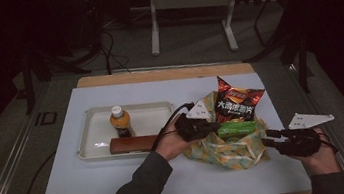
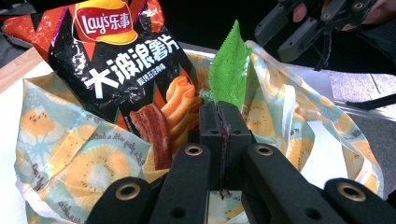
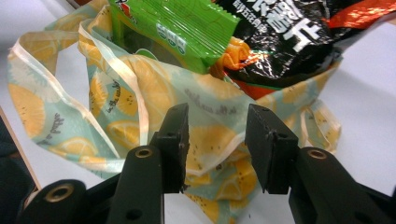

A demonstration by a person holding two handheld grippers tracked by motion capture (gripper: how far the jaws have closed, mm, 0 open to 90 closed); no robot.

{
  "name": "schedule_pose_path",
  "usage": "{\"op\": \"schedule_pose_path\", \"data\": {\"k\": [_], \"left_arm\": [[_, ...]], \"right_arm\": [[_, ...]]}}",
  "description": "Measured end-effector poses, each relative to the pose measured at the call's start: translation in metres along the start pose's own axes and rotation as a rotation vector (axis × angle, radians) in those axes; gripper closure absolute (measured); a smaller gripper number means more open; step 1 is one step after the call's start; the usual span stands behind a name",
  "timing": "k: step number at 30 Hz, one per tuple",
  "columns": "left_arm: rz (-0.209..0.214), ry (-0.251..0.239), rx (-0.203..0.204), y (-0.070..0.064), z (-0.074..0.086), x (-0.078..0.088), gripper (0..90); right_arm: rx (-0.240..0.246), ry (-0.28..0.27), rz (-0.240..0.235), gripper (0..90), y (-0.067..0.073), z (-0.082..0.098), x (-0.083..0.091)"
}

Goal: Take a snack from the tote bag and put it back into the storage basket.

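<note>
On the white mat [image 1: 120,179] covering a wooden table [image 1: 157,73], above grey carpet, the lemon-print cloth bag [image 1: 227,150] sits right of a white tray [image 1: 89,138]. Left gripper [image 2: 223,140] pinches the green snack packet [image 2: 229,70]; right gripper [image 3: 215,144] gapes beside the bag.

I read this as a lab or recording room, not a home. At the centre of the high view I see a wooden table [image 1: 167,72] covered by a plain white sheet [image 1: 121,184], standing on grey carpet [image 1: 192,39]. At the upper middle of the frame stands the white metal leg frame of another bench [image 1: 188,9]. Black cables [image 1: 108,50] trail across the floor at upper left, and dark stand legs [image 1: 300,50] show at upper right. The surroundings are dim.
</note>
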State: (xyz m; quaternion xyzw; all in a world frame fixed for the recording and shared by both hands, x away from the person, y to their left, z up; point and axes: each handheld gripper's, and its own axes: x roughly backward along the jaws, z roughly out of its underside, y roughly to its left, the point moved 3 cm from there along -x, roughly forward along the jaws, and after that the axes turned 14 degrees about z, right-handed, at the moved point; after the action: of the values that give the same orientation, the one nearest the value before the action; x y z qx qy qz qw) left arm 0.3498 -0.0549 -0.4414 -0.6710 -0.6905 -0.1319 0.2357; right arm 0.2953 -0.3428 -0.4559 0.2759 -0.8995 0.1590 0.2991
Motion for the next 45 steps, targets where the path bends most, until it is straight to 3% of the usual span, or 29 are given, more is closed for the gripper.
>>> {"op": "schedule_pose_path", "data": {"k": [15,27,34,45], "left_arm": [[0.01,0.003,-0.012,-0.002,-0.002,0.0,89.3],[0.019,0.004,-0.016,-0.003,-0.002,-0.001,89.3],[0.02,0.012,-0.011,-0.001,-0.001,-0.001,88.1],[0.012,0.011,0.001,0.002,0.0,-0.002,76.4]], "right_arm": [[0.004,0.006,-0.052,52.9,0.002,-0.014,-0.023],[0.023,0.02,-0.129,51.0,0.01,-0.018,-0.043],[0.042,0.024,-0.152,58.7,0.018,-0.017,-0.049],[0.048,-0.026,-0.162,69.1,0.02,-0.013,-0.043]]}}
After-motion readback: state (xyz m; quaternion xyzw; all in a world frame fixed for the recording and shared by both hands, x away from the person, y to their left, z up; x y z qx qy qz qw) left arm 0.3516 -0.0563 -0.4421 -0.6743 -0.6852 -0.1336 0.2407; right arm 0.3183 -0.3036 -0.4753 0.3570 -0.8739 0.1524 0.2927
